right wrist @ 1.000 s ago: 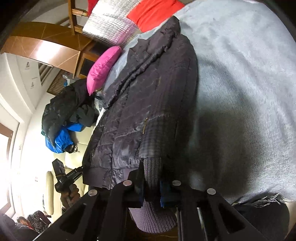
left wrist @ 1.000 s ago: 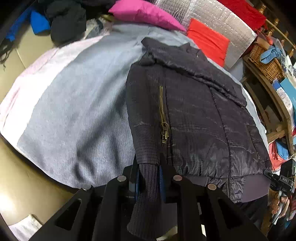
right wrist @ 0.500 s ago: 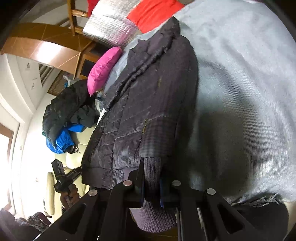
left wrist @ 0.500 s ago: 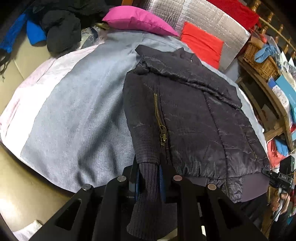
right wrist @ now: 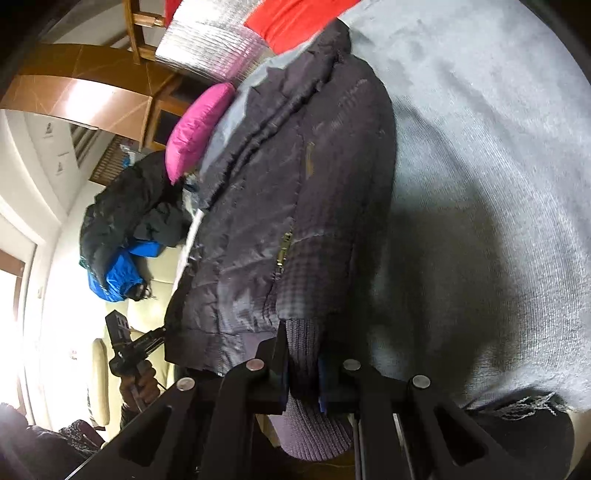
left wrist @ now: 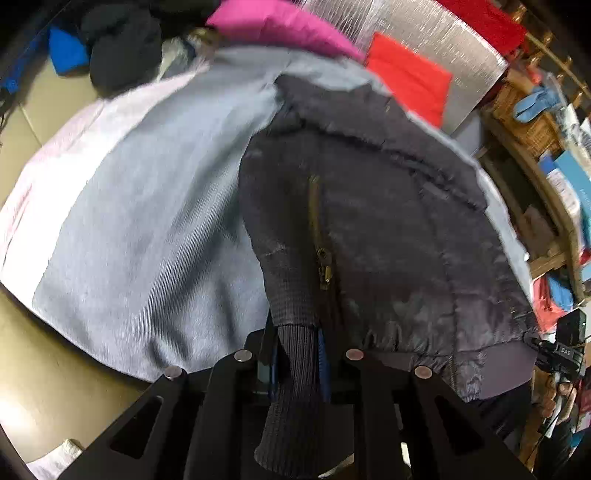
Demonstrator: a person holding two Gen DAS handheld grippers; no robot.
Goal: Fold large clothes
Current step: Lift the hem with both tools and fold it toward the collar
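Grey blanket (left wrist: 147, 229) covers the bed, dark jacket (left wrist: 388, 229) spread flat on it, pink cushion (left wrist: 280, 26) at the head

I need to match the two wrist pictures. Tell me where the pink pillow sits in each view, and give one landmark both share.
Left wrist: the pink pillow lies at the top centre, beyond the dark jacket.
Right wrist: the pink pillow is upper left, beside the jacket's collar end.
Shared landmark: the brass zipper pull on the jacket.
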